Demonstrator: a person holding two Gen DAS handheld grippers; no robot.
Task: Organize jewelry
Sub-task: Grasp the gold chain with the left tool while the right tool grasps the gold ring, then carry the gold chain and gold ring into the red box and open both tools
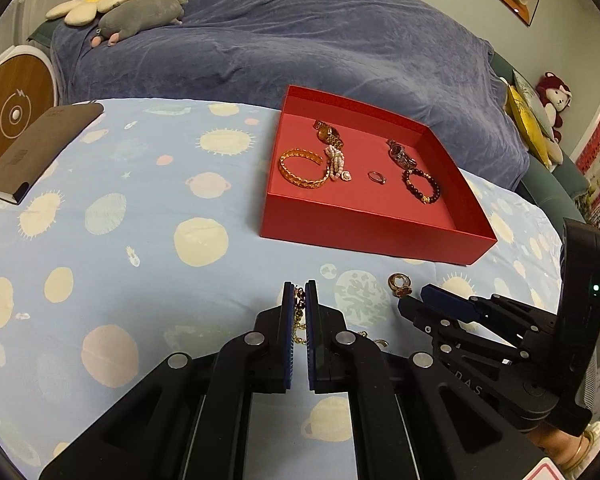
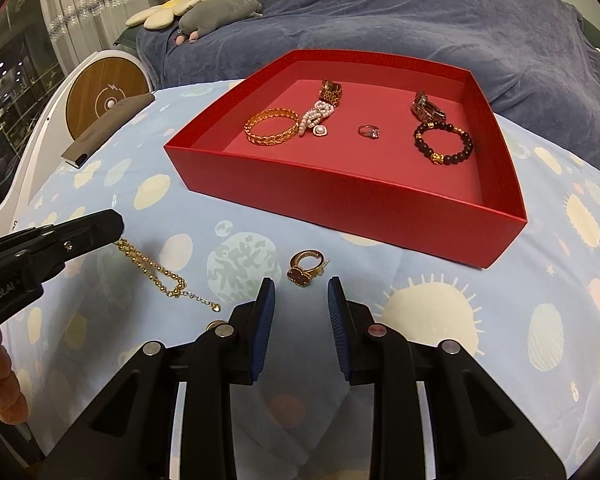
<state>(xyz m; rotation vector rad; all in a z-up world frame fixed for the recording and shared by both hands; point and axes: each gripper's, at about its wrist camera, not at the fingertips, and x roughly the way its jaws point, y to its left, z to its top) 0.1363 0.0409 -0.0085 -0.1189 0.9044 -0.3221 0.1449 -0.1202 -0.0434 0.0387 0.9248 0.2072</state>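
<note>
Nearest me, my left gripper (image 1: 299,300) has its jaws clamped on the thin gold bead chain (image 2: 156,270), ready for the shallow red cardboard tray (image 2: 340,200), while my right gripper (image 2: 300,300) waits with jaws apart, empty, just short of the gold ring with a dark red stone (image 2: 306,268) on the planet-print blue bedsheet (image 2: 500,320).

So the tray (image 2: 340,196) sat on the bedspread (image 2: 440,280) at my 12 o'clock, bed (image 2: 380,12) behind it. Inside: bangle (image 2: 271,132) at 9, pearl piece (image 2: 316,117) just right of it, small ring (image 2: 368,131) dead centre, bead bracelet (image 2: 443,143) at 3, a watch (image 2: 427,109) behind that, another watch (image 2: 331,93) behind the pearls. Before the tray lay a big ring (image 2: 305,268), the chain (image 2: 160,276) at its 9, a book (image 1: 40,152) way off at 10.
</note>
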